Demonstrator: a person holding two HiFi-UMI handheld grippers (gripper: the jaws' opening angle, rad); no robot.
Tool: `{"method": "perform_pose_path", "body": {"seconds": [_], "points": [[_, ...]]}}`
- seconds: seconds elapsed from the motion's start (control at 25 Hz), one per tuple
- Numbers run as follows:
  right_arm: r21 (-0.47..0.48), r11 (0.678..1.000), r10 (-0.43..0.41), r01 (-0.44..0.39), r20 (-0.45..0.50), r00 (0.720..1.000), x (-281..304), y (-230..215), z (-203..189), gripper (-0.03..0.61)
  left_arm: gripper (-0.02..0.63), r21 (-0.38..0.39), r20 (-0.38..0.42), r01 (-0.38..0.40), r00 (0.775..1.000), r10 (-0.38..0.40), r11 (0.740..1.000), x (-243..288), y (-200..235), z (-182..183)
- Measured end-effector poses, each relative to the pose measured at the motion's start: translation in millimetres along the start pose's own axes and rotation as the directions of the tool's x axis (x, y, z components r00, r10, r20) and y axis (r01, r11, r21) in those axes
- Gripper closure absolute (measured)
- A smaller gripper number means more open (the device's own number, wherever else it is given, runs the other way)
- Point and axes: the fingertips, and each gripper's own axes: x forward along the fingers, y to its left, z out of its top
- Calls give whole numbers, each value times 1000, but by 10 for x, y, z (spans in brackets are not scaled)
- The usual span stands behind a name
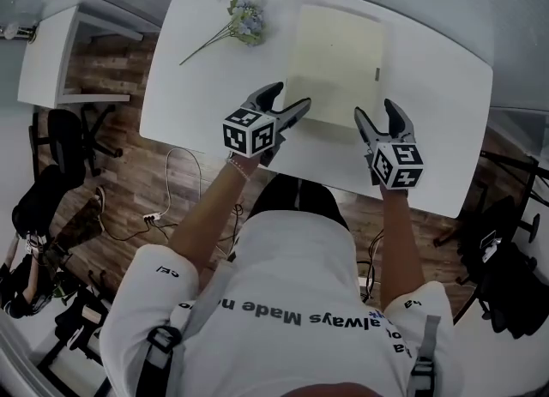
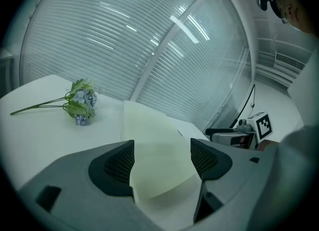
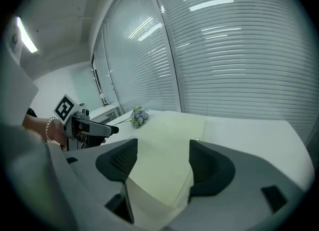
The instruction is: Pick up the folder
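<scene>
Folder [image 1: 339, 57] is lying just ahead of left gripper [image 1: 290, 95] and right gripper [image 1: 376, 109]; both are gaping wide, gripping nothing.

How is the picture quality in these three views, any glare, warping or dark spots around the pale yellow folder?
Head view: fisheye bends the white table; the pale yellow folder evenly lit, glare-free. Left gripper view: dark rounded corners, ceiling-light streaks on the slatted window blinds. Right gripper view: same curvature and streaks; folder clear.
</scene>
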Motion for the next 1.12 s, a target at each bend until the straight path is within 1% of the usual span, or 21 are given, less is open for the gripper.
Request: {"method": "perform_pose_path", "body": {"seconds": [0.28, 0.48, 0.6, 0.72, 0.88, 1.12], "points": [[53, 999, 3, 0, -66, 998, 247, -131, -288, 282, 284, -58, -53, -17, 998, 14, 998, 197, 235, -232], [101, 995, 2, 8, -98, 995, 351, -237, -465, 275, 273, -127, -74, -19, 997, 10, 992, 303, 335, -364], [134, 991, 8, 8, -117, 993, 413, -288, -587, 270, 267, -140, -93, -22, 996, 9, 990, 339, 381, -452], [175, 984, 15, 8, -131, 991, 475, -336, -692, 265, 265, -153, -110, -29, 994, 12, 988, 388, 442, -524], [241, 971, 44, -10, -136, 990, 541, -337, -806, 263, 262, -176, -122, -26, 993, 4, 984, 445, 481, -580], [308, 950, 94, -52, -122, 988, 565, -294, -848, 264, 261, -210, -124, -11, 992, -15, 978, 472, 497, -619]]}}
